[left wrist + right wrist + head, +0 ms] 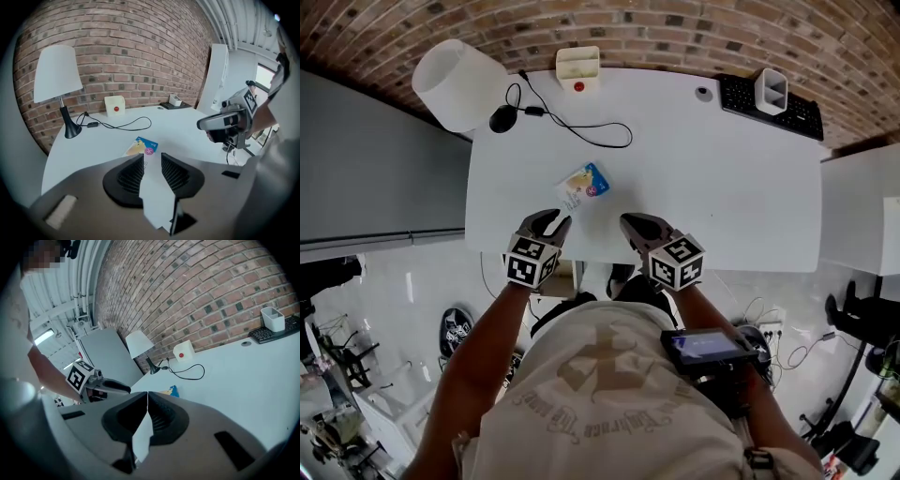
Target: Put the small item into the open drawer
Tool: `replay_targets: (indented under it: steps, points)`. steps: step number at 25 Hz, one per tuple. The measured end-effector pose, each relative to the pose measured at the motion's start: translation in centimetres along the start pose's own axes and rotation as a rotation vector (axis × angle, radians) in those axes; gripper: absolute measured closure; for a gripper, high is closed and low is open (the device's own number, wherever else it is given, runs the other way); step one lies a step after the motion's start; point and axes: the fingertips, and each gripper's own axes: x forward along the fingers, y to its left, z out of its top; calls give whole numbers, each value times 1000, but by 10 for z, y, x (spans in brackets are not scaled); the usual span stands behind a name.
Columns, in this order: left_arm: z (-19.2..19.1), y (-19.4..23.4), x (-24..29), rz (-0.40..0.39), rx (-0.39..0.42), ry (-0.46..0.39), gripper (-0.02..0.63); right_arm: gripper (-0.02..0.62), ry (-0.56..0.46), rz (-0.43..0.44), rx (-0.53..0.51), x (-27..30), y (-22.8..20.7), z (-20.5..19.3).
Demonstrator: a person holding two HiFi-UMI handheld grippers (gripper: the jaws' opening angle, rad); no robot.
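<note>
Left gripper (550, 222), centre-left: jaws slightly parted, empty, just below the small packet (584, 186) on the white desk (722, 187). Right gripper (636, 223), beside it: jaws closed together, holding nothing.

Bright, even light washes the white desk (722, 169) almost featureless, with only faint shadows. Both gripper views bow strongly toward dark round edges, curving the brick wall (131, 56); nearest parts look soft.
</note>
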Motion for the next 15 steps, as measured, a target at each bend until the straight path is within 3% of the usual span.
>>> replay_targets:
  steps: [7, 15]
  points:
    - [-8, 10, 20, -31, 67, 96, 375, 589, 5, 5, 16, 7, -2, 1]
    - [-8, 18, 44, -46, 151, 167, 316, 589, 16, -13, 34, 4, -13, -4]
